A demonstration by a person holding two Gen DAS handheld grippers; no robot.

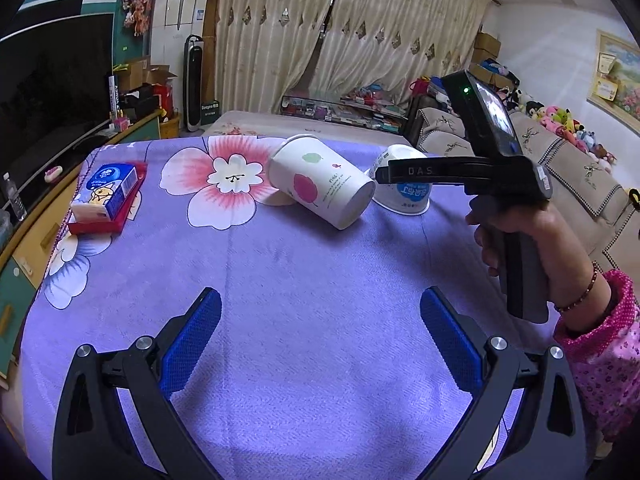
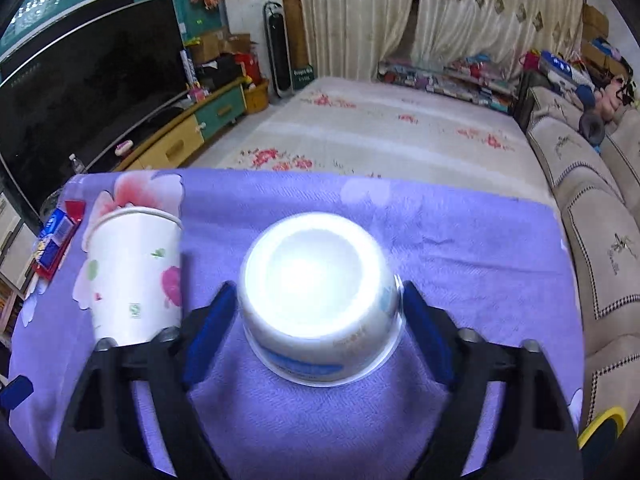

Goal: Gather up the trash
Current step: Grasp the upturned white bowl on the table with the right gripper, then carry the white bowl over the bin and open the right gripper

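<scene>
Right wrist view: my right gripper (image 2: 318, 312) has its jaws spread on either side of the upturned bowl (image 2: 318, 296). The blue pads (image 2: 208, 332) flank the bowl wall; the frame is motion-blurred, so I cannot tell if either pad touches it. Bowl sits rim-down on the purple cloth (image 2: 460, 248) over the worktop, base up and glaring white. Just left of the left finger lies a paper cup (image 2: 134, 276), on its side, fruit print on its wall. Further left, at the cloth's edge, a red tray (image 2: 60, 240) with a blue tissue pack.

Left wrist view: left gripper (image 1: 320, 336) low over bare cloth, jaws spread wide, nothing between them. Cup (image 1: 320, 184) lies ahead, tipped, base toward me. The bowl (image 1: 404, 188) is just right of it, partly hidden by the right gripper's finger. Tray (image 1: 106, 210) and tissue pack (image 1: 106, 192) far left. Hand (image 1: 520, 248) grips the right handle.
</scene>
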